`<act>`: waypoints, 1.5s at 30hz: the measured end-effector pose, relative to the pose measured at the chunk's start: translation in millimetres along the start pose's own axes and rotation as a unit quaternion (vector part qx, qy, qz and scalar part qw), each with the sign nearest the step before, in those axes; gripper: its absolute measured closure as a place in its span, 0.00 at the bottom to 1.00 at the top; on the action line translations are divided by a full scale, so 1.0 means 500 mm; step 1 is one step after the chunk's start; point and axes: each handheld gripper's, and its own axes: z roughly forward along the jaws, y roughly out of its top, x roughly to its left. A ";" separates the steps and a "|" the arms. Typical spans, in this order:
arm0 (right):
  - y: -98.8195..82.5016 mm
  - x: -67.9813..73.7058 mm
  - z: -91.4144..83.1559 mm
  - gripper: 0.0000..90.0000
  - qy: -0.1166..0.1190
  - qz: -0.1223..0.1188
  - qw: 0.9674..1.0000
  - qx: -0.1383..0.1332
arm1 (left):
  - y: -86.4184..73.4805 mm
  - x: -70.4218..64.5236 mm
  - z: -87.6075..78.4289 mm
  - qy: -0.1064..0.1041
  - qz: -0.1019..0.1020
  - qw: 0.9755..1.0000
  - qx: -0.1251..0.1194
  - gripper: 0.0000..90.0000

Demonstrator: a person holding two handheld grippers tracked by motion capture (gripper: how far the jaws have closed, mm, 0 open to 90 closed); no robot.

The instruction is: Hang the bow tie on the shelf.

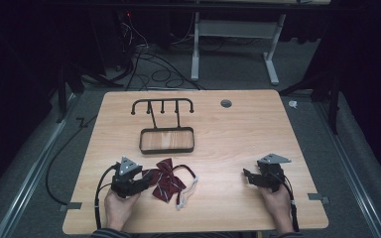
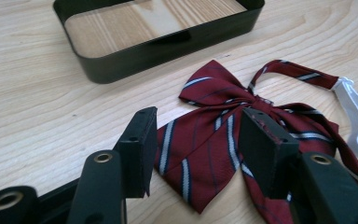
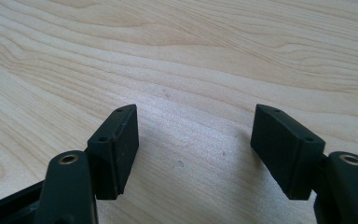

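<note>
At the left of the wooden table point(image 1: 238, 134), the left gripper point(image 1: 148, 178) is held in the person's left hand point(image 1: 117, 206) with its jaws spread wide and pointed at a dark red striped bow tie point(image 1: 167, 182) lying flat just in front of it. In the left gripper view the bow tie point(image 2: 214, 140) lies between and just beyond the two black jaws, one wing reaching under the gap; whether a pad touches the cloth cannot be told, and nothing is clamped. Its lower right wing is hidden behind the right-hand jaw, and its white strap point(image 2: 356, 116) is cut off at the frame's edge. Beyond the tie stands a black wire stand with a shallow tray point(image 1: 167, 140), only the tray's point(image 2: 168, 42) near part showing in the left gripper view. Well apart to the right, the right gripper point(image 1: 248, 177), in the right hand point(image 1: 278, 203), rests low over bare wood, jaws wide apart and empty point(image 3: 195, 149).
</note>
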 end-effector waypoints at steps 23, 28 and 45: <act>0.000 0.000 0.000 0.37 0.001 0.001 1.000 0.000 | 0.046 -0.050 0.040 -0.032 0.035 0.999 0.010 0.57; 0.000 -0.001 0.000 0.37 0.000 0.000 1.000 0.000 | 0.062 -0.065 0.052 -0.038 0.052 0.998 0.014 0.57; 0.000 0.000 0.000 0.37 0.001 0.001 1.000 0.000 | 0.102 -0.093 0.110 -0.058 0.073 0.995 0.031 0.59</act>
